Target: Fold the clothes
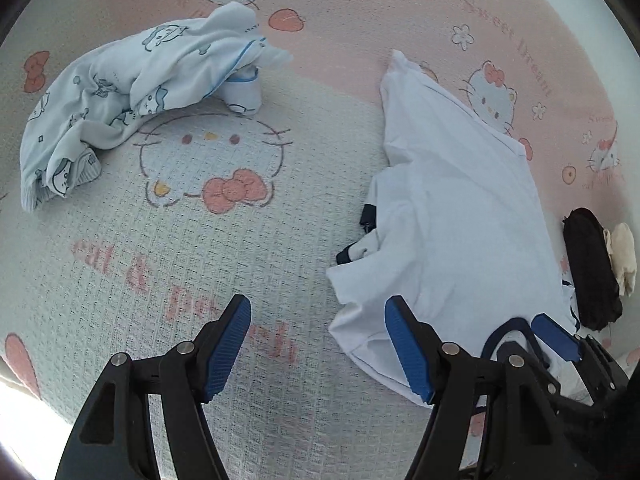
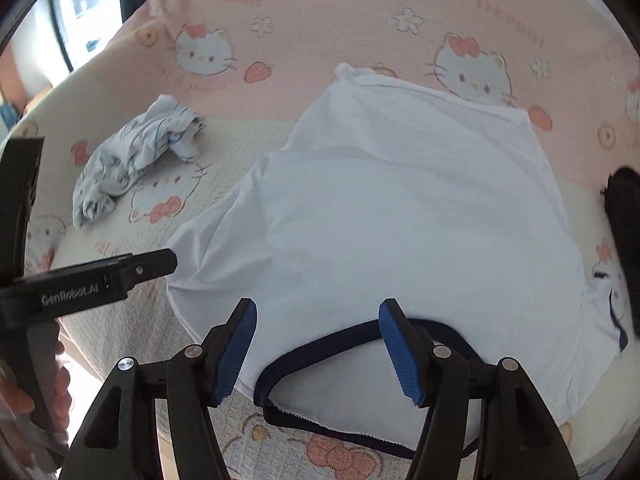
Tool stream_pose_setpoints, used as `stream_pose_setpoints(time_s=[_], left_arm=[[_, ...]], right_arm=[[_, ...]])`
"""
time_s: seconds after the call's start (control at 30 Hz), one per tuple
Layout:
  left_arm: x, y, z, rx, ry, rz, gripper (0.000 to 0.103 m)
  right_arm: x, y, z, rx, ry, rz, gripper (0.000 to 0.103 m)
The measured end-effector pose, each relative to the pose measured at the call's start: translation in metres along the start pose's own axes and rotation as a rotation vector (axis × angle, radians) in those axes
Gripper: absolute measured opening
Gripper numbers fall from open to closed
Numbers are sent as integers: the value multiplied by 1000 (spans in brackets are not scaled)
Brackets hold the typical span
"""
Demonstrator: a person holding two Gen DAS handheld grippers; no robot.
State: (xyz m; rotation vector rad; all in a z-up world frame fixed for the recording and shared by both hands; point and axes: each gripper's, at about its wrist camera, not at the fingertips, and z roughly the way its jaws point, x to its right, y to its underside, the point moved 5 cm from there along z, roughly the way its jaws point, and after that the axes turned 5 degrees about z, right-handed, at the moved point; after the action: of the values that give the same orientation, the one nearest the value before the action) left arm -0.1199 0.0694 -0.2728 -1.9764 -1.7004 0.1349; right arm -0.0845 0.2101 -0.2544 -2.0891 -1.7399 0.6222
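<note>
Navy-trimmed collar of the white cotton T-shirt point(image 2: 380, 220) sits under our right gripper point(image 2: 316, 348) — both jaws spread, empty; left gripper point(image 1: 318, 350) too. Next: pinch shoulders.

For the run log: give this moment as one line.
stage: pre-grasp | left gripper: open, empty | right gripper: open over white T-shirt collar
</note>
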Motion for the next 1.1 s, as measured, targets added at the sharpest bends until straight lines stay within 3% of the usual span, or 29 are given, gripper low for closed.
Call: stream_pose_setpoints(time_s=[0.13, 0.23, 0.33, 0.47, 0.63, 0.73, 0.8, 0.9, 0.97, 1.0, 1.03, 1.1], left_arm=[[-11, 12, 7, 52, 66, -90, 69], [-24, 16, 2, 113, 155, -229, 72], [-39, 14, 2, 123, 317, -384, 87], [-57, 12, 4, 90, 482, -515, 88], [-64, 17, -5, 50, 516, -624, 88], [-62, 16, -8, 23, 598, -646, 88], [-61, 14, -8, 12, 593, -621, 88], [-63, 18, -2, -17, 593, -631, 88], [-63, 21, 1, -30, 607, -649, 88], [-62, 21, 1, -29, 614, -657, 88], [-61, 20, 0, -20, 610, -653, 88], [-57, 16, -2, -3, 616, -647, 88]], right_arm=[[-18, 10, 9, -37, 28, -90, 63], [-22, 14, 16, -70, 37, -95, 63], [-26, 17, 13, -59, 76, -123, 63], [-41, 21, 7, -25, 110, -210, 63], [-60, 26, 15, -12, 144, -265, 63], [-73, 25, 26, -12, 170, -302, 63], [-82, 24, 33, 4, 201, -348, 63], [-90, 23, 46, 12, 178, -372, 62], [-90, 21, 45, 30, 170, -370, 51], [-89, 19, 43, 37, 173, -369, 28], [-87, 19, 42, 40, 181, -364, 14], [-81, 19, 40, 29, 187, -346, 9]])
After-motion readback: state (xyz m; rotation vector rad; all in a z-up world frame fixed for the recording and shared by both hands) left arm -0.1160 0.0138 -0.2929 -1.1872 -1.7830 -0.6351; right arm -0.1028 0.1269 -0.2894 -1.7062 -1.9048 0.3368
